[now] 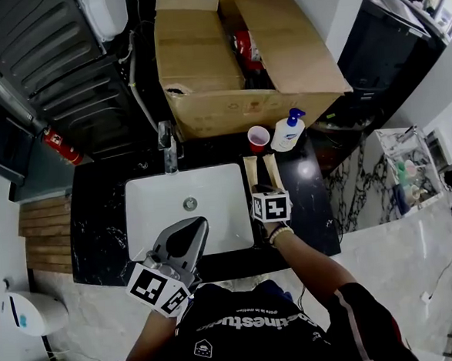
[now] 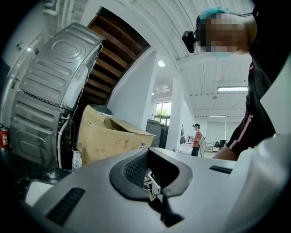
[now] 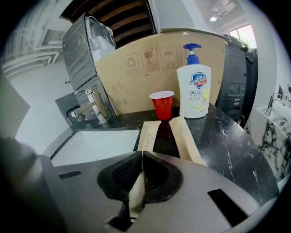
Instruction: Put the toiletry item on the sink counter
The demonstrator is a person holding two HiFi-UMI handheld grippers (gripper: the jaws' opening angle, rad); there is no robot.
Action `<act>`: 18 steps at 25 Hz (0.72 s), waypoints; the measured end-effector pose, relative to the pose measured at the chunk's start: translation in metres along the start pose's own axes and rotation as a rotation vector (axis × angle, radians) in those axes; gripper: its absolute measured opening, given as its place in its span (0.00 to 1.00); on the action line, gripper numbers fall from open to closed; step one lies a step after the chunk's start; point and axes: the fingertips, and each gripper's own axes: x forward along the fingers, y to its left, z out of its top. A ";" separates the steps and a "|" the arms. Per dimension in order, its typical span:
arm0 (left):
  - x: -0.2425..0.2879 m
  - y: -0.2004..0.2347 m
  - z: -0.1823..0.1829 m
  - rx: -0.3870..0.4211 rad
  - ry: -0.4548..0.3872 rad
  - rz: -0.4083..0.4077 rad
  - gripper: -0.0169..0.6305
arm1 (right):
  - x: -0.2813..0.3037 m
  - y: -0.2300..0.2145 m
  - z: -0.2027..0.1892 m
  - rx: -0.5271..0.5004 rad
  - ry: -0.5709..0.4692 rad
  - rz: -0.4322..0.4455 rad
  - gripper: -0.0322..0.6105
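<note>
Two beige paper-wrapped toiletry packets (image 3: 149, 135) (image 3: 185, 139) lie side by side on the black sink counter (image 1: 97, 216), in front of a red cup (image 3: 162, 105). A third beige packet (image 3: 136, 191) is pinched edge-on between the jaws of my right gripper (image 3: 142, 157), which is shut on it just short of the other two. In the head view the right gripper (image 1: 265, 187) hovers over the counter to the right of the basin, near the packets (image 1: 251, 170). My left gripper (image 1: 192, 226) hangs over the basin's front edge, shut and holding nothing.
A white basin (image 1: 212, 208) with a chrome faucet (image 1: 167, 147) sits mid-counter. A pump soap bottle (image 1: 288, 130) stands beside the red cup (image 1: 258, 138). A big open cardboard box (image 1: 225, 60) fills the back. A grey appliance (image 1: 56, 64) leans at the left.
</note>
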 end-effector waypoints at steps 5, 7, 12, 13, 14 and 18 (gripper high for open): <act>0.000 0.002 -0.002 -0.006 0.001 0.000 0.05 | 0.001 0.001 -0.001 0.007 0.012 0.004 0.12; -0.001 0.002 -0.001 -0.004 0.000 0.000 0.05 | 0.000 0.001 -0.003 0.015 0.015 0.001 0.12; -0.003 0.002 0.001 0.002 -0.006 -0.003 0.05 | 0.000 0.000 -0.002 0.046 0.003 0.004 0.17; -0.004 0.002 0.001 0.002 -0.006 -0.004 0.05 | 0.000 -0.001 -0.001 0.057 -0.002 0.003 0.18; -0.004 0.002 0.001 0.002 -0.006 -0.005 0.05 | -0.001 -0.002 -0.001 0.069 -0.007 0.003 0.20; -0.006 0.000 0.002 0.003 -0.005 -0.009 0.05 | -0.005 -0.002 0.005 0.082 -0.030 0.005 0.26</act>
